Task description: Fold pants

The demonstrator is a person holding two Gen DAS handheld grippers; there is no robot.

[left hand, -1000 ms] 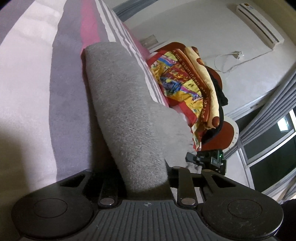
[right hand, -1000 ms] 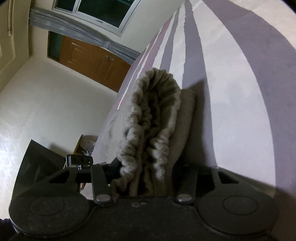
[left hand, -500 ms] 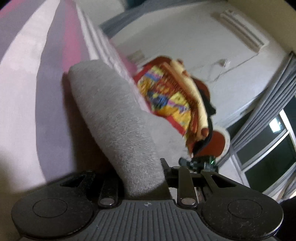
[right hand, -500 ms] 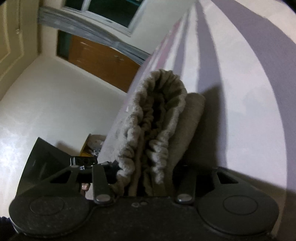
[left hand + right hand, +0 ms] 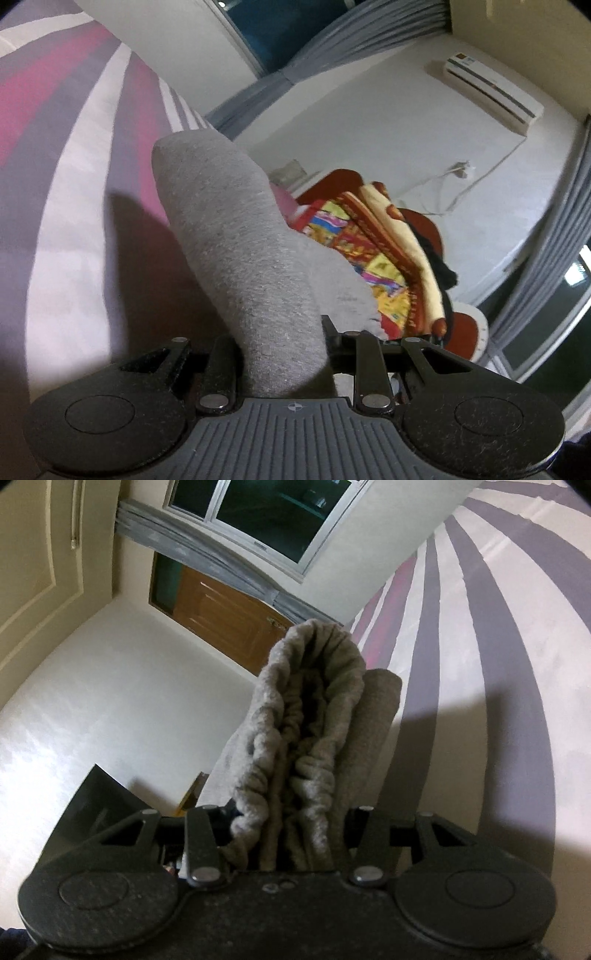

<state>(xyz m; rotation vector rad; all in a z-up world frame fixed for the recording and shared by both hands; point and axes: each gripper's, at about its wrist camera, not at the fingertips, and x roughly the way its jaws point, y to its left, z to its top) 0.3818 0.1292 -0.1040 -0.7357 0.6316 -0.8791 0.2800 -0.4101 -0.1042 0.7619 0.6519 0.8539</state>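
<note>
Pants (image 5: pixel 236 258) bunched in both tongs hide the fingertips.

I'm in a bedroom at home: bed w/ striped purple, pink & white sheet (image 5: pixel 74 155), bright patterned blanket (image 5: pixel 373 254) piled at its far end, wall AC unit (image 5: pixel 491 92), grey curtains (image 5: pixel 546 254) by dark windows, brown wooden door (image 5: pixel 225 624) past the bed.
</note>
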